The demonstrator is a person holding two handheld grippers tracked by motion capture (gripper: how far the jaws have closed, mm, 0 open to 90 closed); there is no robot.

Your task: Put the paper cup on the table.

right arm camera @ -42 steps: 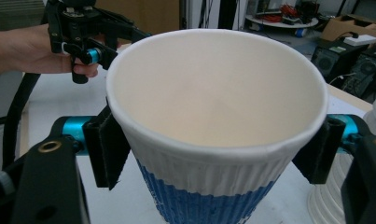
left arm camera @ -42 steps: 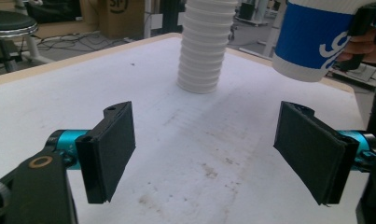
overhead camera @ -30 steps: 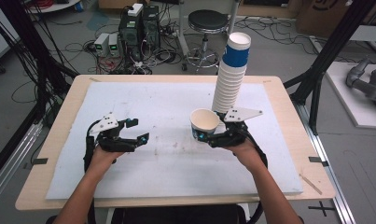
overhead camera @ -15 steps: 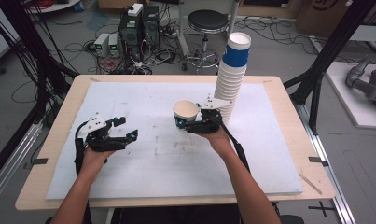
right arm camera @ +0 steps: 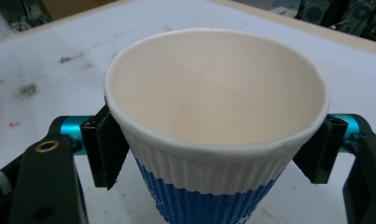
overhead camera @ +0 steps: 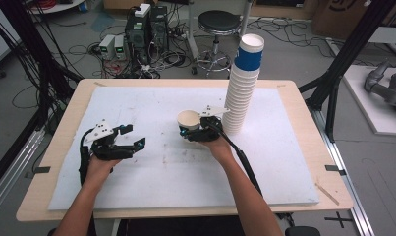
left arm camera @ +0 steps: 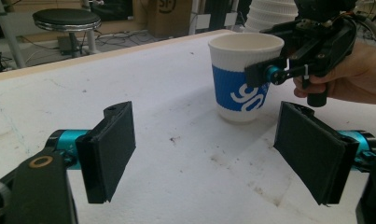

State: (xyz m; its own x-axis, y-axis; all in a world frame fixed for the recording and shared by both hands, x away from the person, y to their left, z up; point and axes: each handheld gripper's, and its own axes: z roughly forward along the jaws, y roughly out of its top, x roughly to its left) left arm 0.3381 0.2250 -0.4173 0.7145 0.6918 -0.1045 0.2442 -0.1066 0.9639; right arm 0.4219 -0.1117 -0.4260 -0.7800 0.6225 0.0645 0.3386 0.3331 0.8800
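Your right gripper [overhead camera: 188,132] pinches a white ribbed paper cup with a blue printed band [overhead camera: 189,120], upright, standing on the white foam mat [overhead camera: 151,105], just beside the tall stack of matching cups [overhead camera: 240,88]. Its base is cut off in the right gripper view. Your left gripper [left arm camera: 209,154] is spread wide, holding nothing, cup ahead of it.

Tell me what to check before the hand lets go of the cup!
1. Cup standing upright: ok.
2. Cup bottom on the white mat: ok, going by the left gripper view.
3. Right gripper has a jaw on each side of the cup: ok.
4. Cup empty inside: ok, seen in the right gripper view.
5. Left gripper open and clear of the cup: ok.
6. Cup apart from the tall cup stack: ok, with the right gripper between them.
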